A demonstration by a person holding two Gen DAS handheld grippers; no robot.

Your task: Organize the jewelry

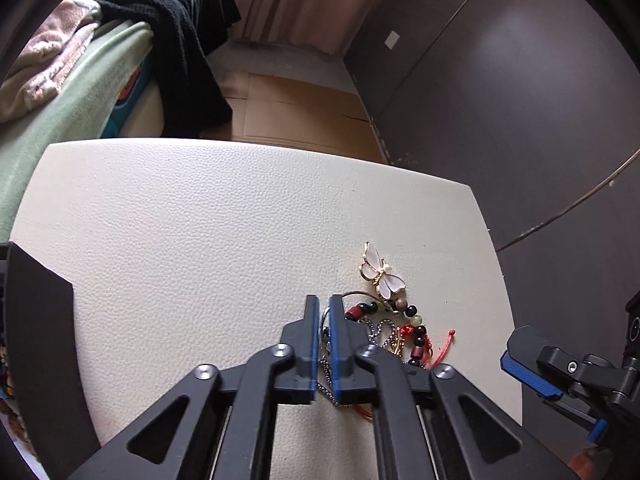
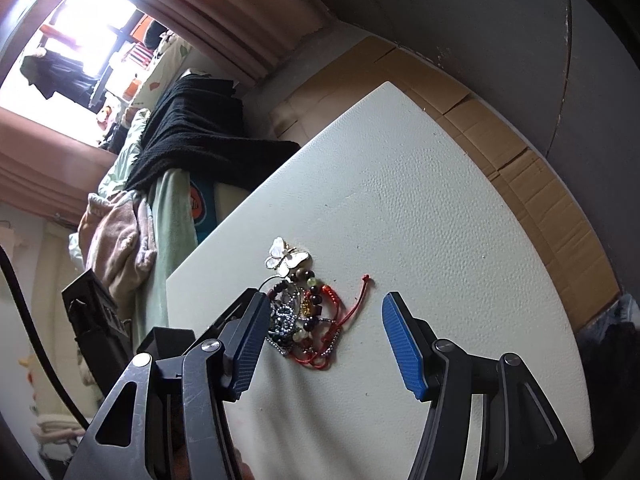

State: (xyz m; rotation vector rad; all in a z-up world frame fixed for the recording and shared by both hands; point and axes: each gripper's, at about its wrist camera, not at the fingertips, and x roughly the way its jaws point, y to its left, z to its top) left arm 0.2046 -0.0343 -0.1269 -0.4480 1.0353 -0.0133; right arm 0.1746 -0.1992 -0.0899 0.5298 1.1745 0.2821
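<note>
Left wrist view, left gripper [image 1: 324, 304] jaws pinching ball chain [image 1: 329, 386], chain lengthwise between them, right gripper [image 2: 324, 312] jaws apart

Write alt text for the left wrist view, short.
The left gripper is shut on a ball chain at the edge of a tangled jewelry pile on a cream table. A butterfly brooch lies just beyond; the right gripper shows at right.

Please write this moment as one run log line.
left tongs: shut on ball chain | right tongs: open above jewelry pile | butterfly brooch: untouched
</note>
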